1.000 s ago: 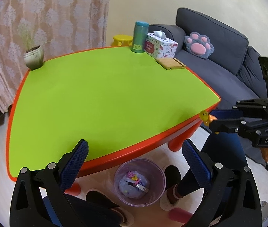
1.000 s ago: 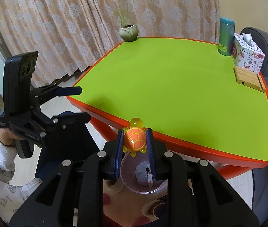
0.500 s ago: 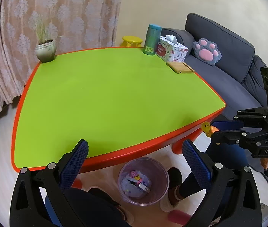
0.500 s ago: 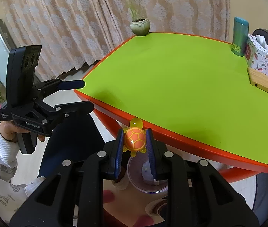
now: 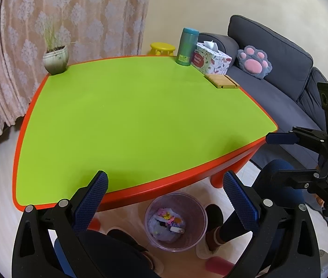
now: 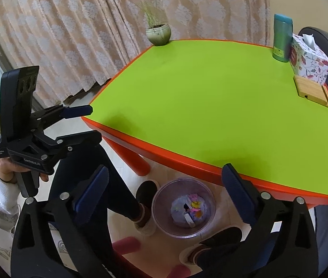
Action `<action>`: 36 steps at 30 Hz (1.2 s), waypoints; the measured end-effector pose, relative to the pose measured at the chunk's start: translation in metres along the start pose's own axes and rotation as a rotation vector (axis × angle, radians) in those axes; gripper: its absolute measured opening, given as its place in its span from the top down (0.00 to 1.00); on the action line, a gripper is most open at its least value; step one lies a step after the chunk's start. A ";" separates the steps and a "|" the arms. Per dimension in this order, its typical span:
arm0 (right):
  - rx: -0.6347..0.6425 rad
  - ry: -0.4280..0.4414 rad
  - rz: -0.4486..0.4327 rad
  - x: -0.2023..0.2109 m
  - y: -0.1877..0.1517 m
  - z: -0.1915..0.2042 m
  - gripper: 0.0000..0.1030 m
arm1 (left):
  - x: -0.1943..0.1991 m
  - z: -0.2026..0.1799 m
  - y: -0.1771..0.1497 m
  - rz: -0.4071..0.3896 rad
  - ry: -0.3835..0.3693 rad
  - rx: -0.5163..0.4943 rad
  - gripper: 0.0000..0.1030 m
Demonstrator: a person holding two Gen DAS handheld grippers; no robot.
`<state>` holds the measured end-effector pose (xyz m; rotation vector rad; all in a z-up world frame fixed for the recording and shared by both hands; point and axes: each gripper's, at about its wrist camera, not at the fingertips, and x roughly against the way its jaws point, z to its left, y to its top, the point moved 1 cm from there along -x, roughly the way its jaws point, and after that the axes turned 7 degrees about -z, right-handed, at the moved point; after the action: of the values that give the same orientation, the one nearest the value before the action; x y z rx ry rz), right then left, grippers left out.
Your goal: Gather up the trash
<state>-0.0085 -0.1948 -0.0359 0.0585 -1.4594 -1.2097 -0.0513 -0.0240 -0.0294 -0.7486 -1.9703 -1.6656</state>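
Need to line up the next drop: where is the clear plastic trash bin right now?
The clear plastic trash bin stands on the floor under the near edge of the green, orange-rimmed table, low centre in both wrist views, between the person's feet.

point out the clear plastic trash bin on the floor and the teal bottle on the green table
clear plastic trash bin (image 6: 161,197), right wrist view, left rim.
teal bottle (image 5: 186,46), left wrist view, middle of its body.

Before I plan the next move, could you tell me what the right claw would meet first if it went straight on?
Probably the clear trash bin on the floor, seen between the opening fingers of the right claw, with nothing between them; depth is unclear.
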 end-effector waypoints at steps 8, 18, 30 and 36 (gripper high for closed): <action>-0.004 -0.068 0.008 -0.001 -0.002 -0.007 0.04 | -0.002 -0.003 -0.002 0.006 -0.003 0.002 0.07; -0.033 -0.201 -0.021 0.003 0.009 -0.029 0.04 | -0.004 0.002 0.005 0.003 0.006 0.010 0.07; -0.006 -0.301 -0.105 0.015 0.059 -0.057 0.04 | -0.012 0.020 0.045 -0.051 0.057 -0.003 0.07; -0.008 -0.311 -0.131 0.015 0.080 -0.068 0.04 | -0.020 0.026 0.067 -0.069 0.079 -0.026 0.06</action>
<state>0.0842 -0.2093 0.0141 -0.0424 -1.7422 -1.3769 0.0082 0.0077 0.0022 -0.6207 -1.9441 -1.7367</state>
